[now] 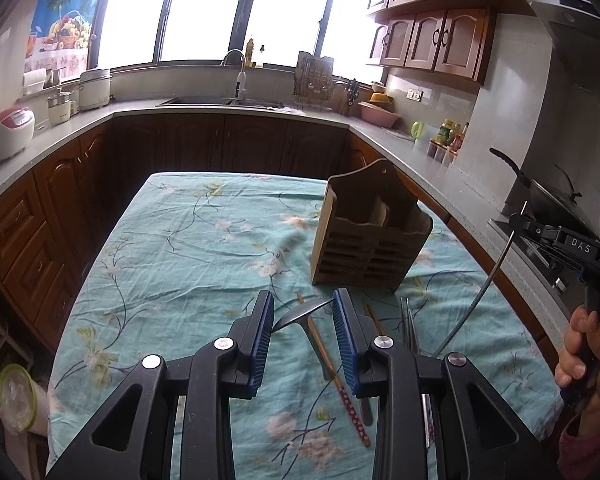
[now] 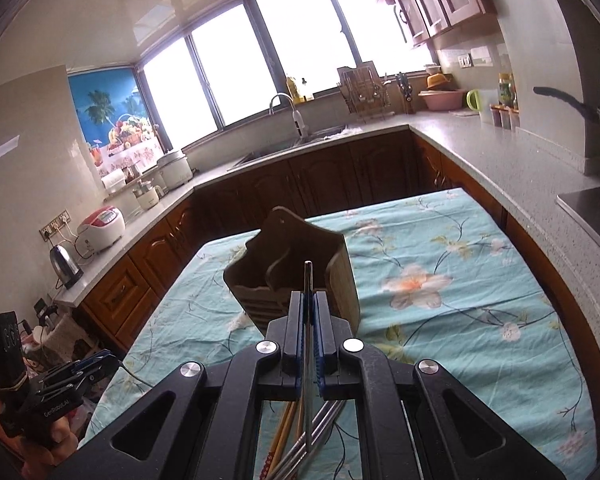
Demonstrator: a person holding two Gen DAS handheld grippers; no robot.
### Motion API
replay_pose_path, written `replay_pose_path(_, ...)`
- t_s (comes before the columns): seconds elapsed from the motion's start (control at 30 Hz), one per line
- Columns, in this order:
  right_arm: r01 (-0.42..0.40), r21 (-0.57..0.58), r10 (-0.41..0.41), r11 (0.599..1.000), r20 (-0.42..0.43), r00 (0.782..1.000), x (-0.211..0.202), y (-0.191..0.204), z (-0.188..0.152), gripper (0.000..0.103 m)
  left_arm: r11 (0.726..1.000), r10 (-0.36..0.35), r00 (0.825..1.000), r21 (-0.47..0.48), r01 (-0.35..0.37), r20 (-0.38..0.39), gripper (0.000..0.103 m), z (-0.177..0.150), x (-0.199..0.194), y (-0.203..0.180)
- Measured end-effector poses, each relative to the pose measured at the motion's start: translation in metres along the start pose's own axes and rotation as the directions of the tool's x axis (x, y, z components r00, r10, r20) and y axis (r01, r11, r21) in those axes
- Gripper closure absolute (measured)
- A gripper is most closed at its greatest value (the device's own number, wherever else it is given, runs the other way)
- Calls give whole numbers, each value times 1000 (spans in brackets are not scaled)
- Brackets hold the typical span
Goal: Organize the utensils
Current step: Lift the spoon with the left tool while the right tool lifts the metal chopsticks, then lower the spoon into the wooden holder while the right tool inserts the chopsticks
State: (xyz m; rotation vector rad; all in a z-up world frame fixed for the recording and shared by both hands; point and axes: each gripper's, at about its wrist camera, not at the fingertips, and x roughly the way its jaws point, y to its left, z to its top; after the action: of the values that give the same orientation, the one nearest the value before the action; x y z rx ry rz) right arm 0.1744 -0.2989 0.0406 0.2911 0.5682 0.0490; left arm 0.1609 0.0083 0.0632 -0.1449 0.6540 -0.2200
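A wooden utensil holder [image 1: 370, 236] stands on the floral tablecloth [image 1: 188, 264]; it also shows in the right wrist view [image 2: 296, 276]. My left gripper [image 1: 302, 320] is open, low over a metal spoon [image 1: 300, 314] and a wooden chopstick [image 1: 336, 368]. Metal chopsticks [image 1: 410, 320] lie to their right. My right gripper [image 2: 308, 300] is shut on a thin metal utensil [image 2: 308, 280] whose handle points toward the holder; in the left wrist view that utensil [image 1: 480, 292] hangs from the right gripper [image 1: 518, 220]. More chopsticks [image 2: 300, 436] lie beneath the right gripper.
Kitchen counters [image 1: 228, 110] with wooden cabinets ring the table. A sink [image 1: 220, 100], rice cookers [image 1: 6, 132], a dish rack [image 1: 316, 80], a pink basin [image 1: 380, 114] and a wok [image 1: 548, 196] stand around it. A kettle [image 2: 66, 266] sits at the left.
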Motion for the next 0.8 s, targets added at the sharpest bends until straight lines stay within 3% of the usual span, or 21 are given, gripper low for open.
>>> replay_pose_path(0.33,-13,0,13,1000,63,998,-4,3,23,99,999,-30,999,-20,31,45,74,28,1,4)
replay_pose_path(0.6,3,-2,-3,1000,173,985,-2,9,64,99,999,-38,988,8,37,147,74,78,7,-2)
replay_pose_path(0.8,1,36,-9,999,229,973,14,4,92,99,999,-48,979,-14,52,197,74,116,36,-3)
